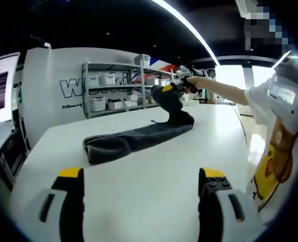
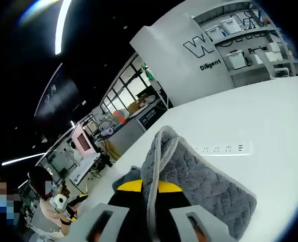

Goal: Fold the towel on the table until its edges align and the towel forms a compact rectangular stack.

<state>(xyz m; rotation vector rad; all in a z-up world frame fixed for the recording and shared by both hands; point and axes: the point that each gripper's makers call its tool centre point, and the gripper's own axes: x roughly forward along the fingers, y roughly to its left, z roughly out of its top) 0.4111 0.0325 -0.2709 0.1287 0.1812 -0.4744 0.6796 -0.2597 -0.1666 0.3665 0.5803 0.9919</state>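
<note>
"Diligent" wall lettering [image 2: 210,64] behind towel [image 2: 199,186]

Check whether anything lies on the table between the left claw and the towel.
Nothing visible does. In the left gripper view the left claw is open over bare white table, and the dark towel lies straight ahead. Its far end is lifted, pinched in the right claw.

Bright ceiling light strips [image 1: 189,27] glare overhead, window daylight washes out one side, and fisheye bending warps edges.
</note>
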